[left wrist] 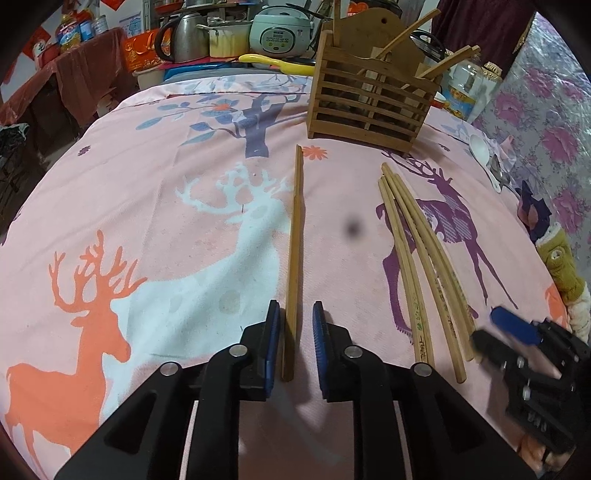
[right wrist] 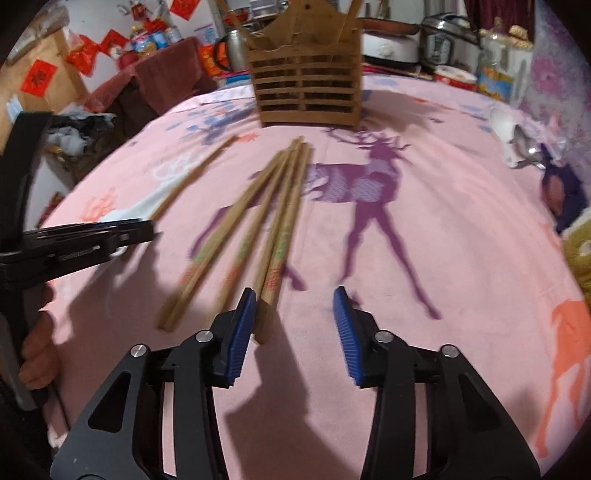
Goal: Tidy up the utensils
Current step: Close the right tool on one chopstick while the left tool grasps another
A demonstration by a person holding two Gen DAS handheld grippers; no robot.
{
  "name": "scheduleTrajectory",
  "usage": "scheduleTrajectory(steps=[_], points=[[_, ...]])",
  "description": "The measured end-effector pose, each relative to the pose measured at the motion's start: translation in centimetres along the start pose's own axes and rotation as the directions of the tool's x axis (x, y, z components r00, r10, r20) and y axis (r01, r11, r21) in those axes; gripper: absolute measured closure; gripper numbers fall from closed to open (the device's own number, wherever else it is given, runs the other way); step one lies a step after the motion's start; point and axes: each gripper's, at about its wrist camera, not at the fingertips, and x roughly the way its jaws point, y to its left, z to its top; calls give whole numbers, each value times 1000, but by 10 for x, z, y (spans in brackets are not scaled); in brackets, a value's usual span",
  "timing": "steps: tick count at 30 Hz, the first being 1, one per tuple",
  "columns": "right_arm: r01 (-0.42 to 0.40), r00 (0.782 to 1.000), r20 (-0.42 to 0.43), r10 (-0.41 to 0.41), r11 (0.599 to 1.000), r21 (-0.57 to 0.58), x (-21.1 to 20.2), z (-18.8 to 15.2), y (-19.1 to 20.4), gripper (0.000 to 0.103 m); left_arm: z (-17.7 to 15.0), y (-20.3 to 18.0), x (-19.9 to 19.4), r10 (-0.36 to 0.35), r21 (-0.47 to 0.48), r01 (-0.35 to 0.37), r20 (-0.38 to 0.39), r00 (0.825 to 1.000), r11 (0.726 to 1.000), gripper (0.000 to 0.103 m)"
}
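Observation:
A wooden slatted holder (left wrist: pixel 369 107) (right wrist: pixel 306 88) stands at the far side of the pink deer tablecloth (left wrist: pixel 147 206), with a few chopsticks upright in it. A pair of chopsticks (left wrist: pixel 295 240) (right wrist: pixel 192 177) lies flat, its near end between the jaws of my left gripper (left wrist: pixel 295 306), close to the left pad with a gap on the right. Several more chopsticks (left wrist: pixel 417 258) (right wrist: pixel 258 221) lie in a loose bundle. My right gripper (right wrist: pixel 294 295) is open at their near ends, with one chopstick's end beside its left pad.
A white spoon (left wrist: pixel 480 147) (right wrist: pixel 502 122) and a metal spoon (right wrist: pixel 524 144) lie at the far right. A kettle (left wrist: pixel 184 37), a rice cooker (left wrist: pixel 280 31) and a yellow ladle (left wrist: pixel 277 62) crowd the back. Soft cloth items (left wrist: pixel 561 266) sit at the right edge.

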Motion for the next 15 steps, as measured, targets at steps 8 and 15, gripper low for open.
scheduleTrajectory(steps=[8, 15], points=[[-1, 1000, -6, 1, 1000, 10, -1, 0, -9, 68, -1, -6, 0, 23, 30, -23, 5, 1000, 999, 78], [-3, 1000, -6, 3, 997, 74, 1, 1, -20, 91, -6, -7, -3, 23, 44, -23, 7, 1000, 999, 79]])
